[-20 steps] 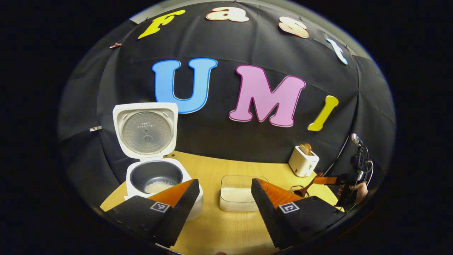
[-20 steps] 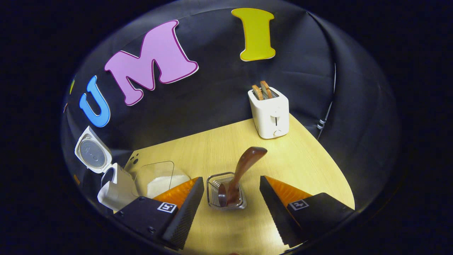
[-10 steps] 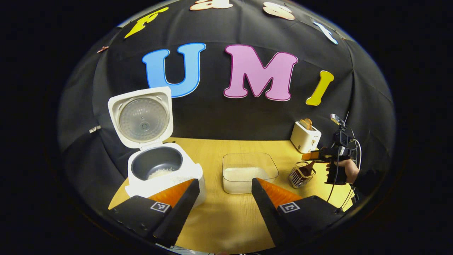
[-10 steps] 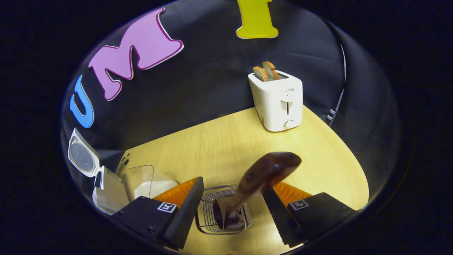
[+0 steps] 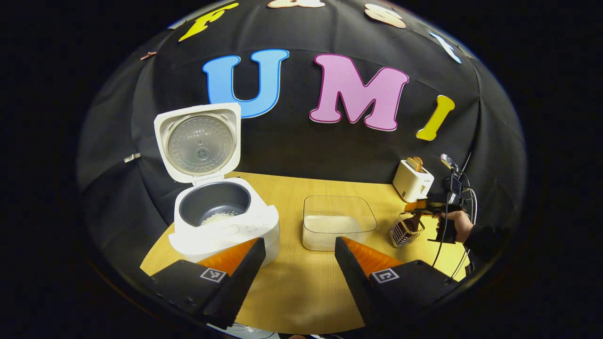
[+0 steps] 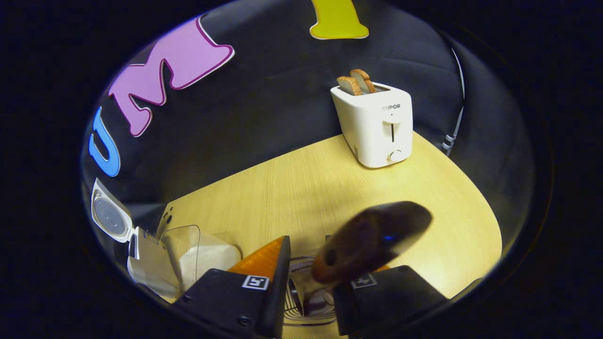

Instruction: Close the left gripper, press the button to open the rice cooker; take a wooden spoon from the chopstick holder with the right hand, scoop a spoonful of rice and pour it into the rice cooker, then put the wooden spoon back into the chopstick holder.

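Note:
The white rice cooker (image 5: 226,226) stands with its lid (image 5: 200,141) up and some rice in its dark pot; it also sits at the left edge of the right gripper view (image 6: 141,263). My left gripper (image 5: 299,263) hangs open in front of it, holding nothing. The dark wooden spoon (image 6: 367,240) stands in the wire chopstick holder (image 6: 301,306), its blurred handle rising towards the camera. My right gripper (image 6: 311,278) straddles the handle, its fingers drawn close, with a sliver of gap beside the left finger. Far off, the right gripper (image 5: 417,207) sits over the holder (image 5: 403,230).
A clear container of rice (image 5: 339,221) sits mid-table and appears again as the container (image 6: 198,254). A white toaster (image 6: 377,125) holding two slices stands at the back right, the same toaster (image 5: 414,181). A hand (image 5: 457,226) and cables are at the right edge.
My right gripper came down over the spoon handle and its fingers narrowed around it. My left gripper drew back and rose from the cooker, staying open.

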Demonstrator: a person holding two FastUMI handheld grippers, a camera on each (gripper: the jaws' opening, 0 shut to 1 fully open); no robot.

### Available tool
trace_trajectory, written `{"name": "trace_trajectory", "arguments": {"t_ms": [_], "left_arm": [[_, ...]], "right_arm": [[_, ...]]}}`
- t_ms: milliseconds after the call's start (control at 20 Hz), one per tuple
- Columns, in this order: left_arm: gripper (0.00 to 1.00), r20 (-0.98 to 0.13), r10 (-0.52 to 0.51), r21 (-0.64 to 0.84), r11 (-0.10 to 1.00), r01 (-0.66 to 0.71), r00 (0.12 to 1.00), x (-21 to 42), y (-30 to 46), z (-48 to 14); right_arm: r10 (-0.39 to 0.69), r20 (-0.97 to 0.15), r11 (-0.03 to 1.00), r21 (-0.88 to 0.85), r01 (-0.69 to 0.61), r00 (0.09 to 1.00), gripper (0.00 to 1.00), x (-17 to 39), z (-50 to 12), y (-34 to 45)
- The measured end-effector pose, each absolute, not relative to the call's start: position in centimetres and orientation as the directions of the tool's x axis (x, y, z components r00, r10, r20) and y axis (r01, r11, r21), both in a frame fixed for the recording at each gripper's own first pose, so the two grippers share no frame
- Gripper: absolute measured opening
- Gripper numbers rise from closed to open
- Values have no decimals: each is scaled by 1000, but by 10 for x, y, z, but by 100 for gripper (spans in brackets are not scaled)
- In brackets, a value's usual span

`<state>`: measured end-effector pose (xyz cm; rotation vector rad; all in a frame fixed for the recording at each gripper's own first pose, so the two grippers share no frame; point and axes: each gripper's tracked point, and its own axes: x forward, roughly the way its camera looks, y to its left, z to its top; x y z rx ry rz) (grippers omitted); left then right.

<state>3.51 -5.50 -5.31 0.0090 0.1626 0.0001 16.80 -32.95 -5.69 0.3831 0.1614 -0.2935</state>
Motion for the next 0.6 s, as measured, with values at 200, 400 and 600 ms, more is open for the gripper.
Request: {"name": "trace_trajectory", "arguments": {"t_ms": [200,400,600], "left_arm": [[96,-166,4,12,1000,-2,986,38,-49,-54],[96,-137,-10,16,1000,13,991,41,-41,-43],[96,-100,-36,12,999,38,994,45,-27,-29]], "right_arm": [[-269,-222,882,335,332,937,22,163,-56,-330],[-301,-190,874,338,350,935,20,146,-31,-327],[-316,-155,872,342,350,936,21,131,6,-315]]}}
